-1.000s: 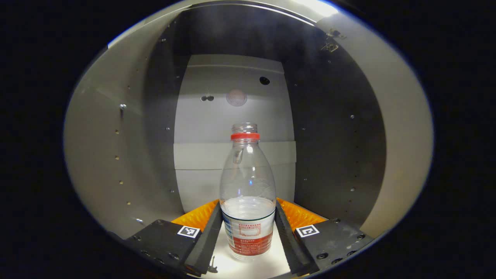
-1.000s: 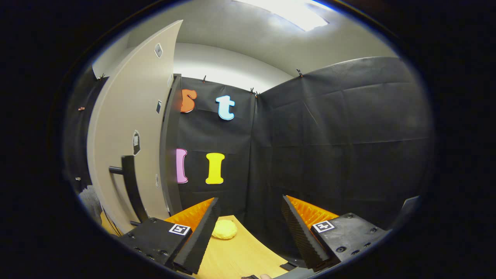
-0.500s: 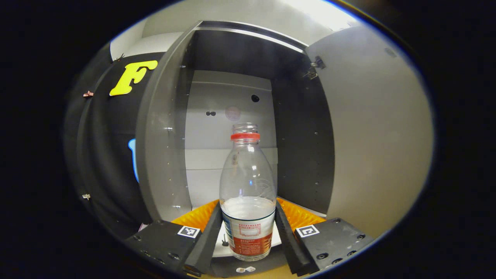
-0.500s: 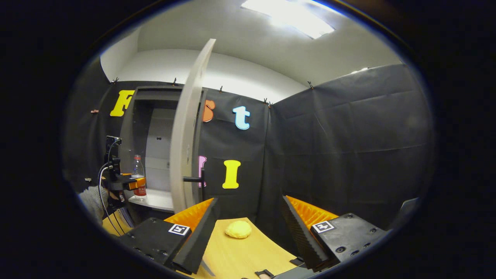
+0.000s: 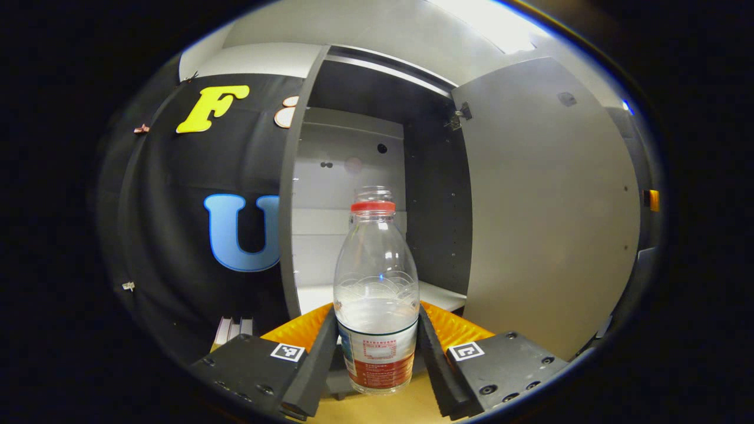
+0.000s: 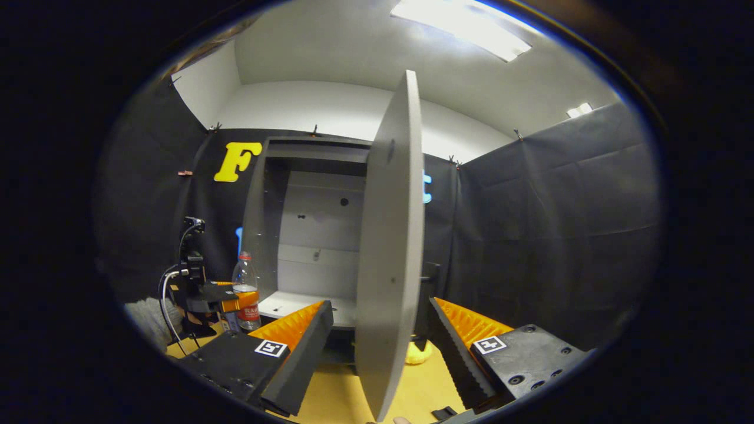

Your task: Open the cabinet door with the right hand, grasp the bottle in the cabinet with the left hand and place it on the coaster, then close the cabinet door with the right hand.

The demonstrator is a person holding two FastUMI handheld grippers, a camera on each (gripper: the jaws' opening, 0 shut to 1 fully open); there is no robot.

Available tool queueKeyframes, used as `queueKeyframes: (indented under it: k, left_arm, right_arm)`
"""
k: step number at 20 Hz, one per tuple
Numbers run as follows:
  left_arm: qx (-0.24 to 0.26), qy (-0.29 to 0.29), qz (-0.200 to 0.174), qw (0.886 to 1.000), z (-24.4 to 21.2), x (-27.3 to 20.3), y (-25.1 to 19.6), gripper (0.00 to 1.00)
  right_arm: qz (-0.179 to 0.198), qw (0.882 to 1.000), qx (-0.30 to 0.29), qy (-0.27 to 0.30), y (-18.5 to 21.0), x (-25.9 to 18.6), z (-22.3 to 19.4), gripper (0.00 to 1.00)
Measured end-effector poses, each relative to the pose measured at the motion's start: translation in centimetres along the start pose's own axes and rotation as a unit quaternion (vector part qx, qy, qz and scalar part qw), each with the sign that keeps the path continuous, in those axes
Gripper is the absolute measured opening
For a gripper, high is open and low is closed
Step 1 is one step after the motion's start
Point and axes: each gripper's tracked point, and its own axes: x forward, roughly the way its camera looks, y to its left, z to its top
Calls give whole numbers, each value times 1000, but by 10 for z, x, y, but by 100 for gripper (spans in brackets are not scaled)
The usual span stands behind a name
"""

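A clear bottle (image 5: 377, 306) with a red neck ring, no cap, a red and white label and a little water stands upright between the fingers of my left gripper (image 5: 377, 315), which is shut on its lower body. It hangs just outside the open grey cabinet (image 5: 347, 235), over the wooden table. In the right gripper view the bottle (image 6: 246, 291) and left gripper (image 6: 227, 301) sit left of the cabinet (image 6: 312, 235). My right gripper (image 6: 379, 306) is open, with the door (image 6: 389, 247) edge-on between its fingers, untouched. A yellow coaster (image 6: 419, 352) peeks out behind the door.
The door (image 5: 548, 206) stands wide open on the right in the left gripper view. Its dark handle (image 6: 429, 274) shows behind the panel. A person's sleeve (image 6: 147, 318) holds the left gripper. The wooden table (image 6: 347, 400) runs under both grippers.
My left gripper has drawn the bottle back out of the cabinet. The right gripper's view has swung left, so the door now stands edge-on between its fingers.
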Motion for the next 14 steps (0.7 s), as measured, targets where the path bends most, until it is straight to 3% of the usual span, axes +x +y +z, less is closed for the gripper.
queueKeyframes:
  k: [5,9,14]
  left_arm:
    - [-11,14,3,1000,-47,-49,12,74]
    - [-20,25,5,999,-95,-81,13,73]
    - [-52,41,-16,998,-166,-111,3,74]
  right_arm:
    - [66,998,15,-5,72,47,-16,97]
    - [106,994,20,-8,103,75,-37,98]
    - [111,993,34,22,115,107,-84,98]
